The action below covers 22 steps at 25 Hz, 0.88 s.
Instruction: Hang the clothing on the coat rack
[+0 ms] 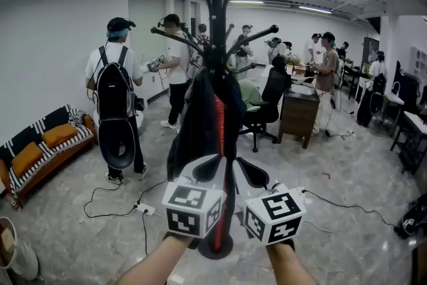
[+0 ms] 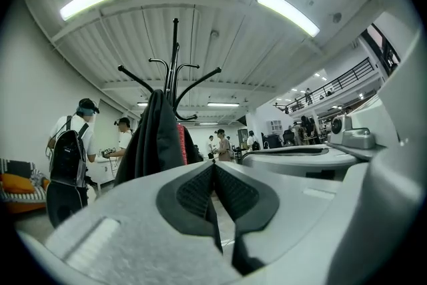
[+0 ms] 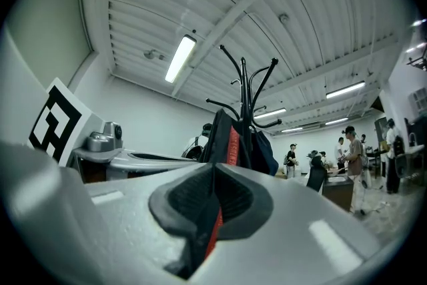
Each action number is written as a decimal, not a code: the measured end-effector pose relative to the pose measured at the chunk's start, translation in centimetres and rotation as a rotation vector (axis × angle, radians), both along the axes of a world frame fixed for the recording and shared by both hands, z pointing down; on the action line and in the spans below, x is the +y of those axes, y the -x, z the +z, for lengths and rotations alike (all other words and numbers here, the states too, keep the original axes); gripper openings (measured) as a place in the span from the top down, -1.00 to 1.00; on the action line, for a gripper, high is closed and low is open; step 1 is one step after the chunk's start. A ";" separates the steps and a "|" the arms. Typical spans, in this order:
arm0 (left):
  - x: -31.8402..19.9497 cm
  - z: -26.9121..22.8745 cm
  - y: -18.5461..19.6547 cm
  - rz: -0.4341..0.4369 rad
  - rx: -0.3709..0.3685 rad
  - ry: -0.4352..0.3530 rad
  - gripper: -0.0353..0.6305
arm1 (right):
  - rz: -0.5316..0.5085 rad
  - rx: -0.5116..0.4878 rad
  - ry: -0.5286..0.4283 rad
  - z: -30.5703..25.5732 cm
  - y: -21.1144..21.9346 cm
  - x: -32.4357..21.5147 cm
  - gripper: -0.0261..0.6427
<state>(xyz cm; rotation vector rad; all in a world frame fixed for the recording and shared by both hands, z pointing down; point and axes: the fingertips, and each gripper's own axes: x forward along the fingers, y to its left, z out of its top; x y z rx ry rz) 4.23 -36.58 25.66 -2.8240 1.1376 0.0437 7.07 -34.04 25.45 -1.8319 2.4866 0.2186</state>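
Note:
A black coat rack (image 1: 215, 17) stands straight ahead with a dark garment (image 1: 197, 123) hanging from its hooks, a red stripe (image 1: 219, 118) running down it. Both grippers are held level and side by side at the garment's lower part. My right gripper (image 3: 215, 171) is shut, with dark cloth and the red stripe (image 3: 212, 237) caught between its pads. My left gripper (image 2: 213, 167) is shut with its pads meeting; I cannot make out cloth between them. In the left gripper view the garment (image 2: 157, 137) hangs just beyond the jaws.
Several people stand behind the rack, one with a black backpack (image 1: 115, 93) at the left. A striped sofa (image 1: 40, 143) lines the left wall. A desk (image 1: 299, 113) and office chair (image 1: 267, 107) stand at the right. Cables and a power strip (image 1: 144, 209) lie on the floor.

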 end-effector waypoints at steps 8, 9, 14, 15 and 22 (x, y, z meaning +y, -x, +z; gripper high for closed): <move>1.3 1.2 -0.1 -0.012 -0.010 0.017 0.88 | -0.015 0.007 0.011 0.8 0.5 1.3 0.92; 1.5 1.3 -0.1 -0.013 -0.011 0.017 0.88 | -0.015 0.008 0.010 0.9 0.4 1.5 0.92; 2.1 2.0 0.0 -0.019 -0.020 0.021 0.88 | -0.019 0.012 0.006 1.4 0.5 2.0 0.92; 2.2 2.2 -0.1 -0.020 -0.020 0.022 0.88 | -0.019 0.011 0.007 1.5 0.4 2.1 0.92; 2.2 2.3 0.3 -0.016 -0.024 0.029 0.88 | -0.015 0.005 0.008 1.3 0.5 2.1 0.92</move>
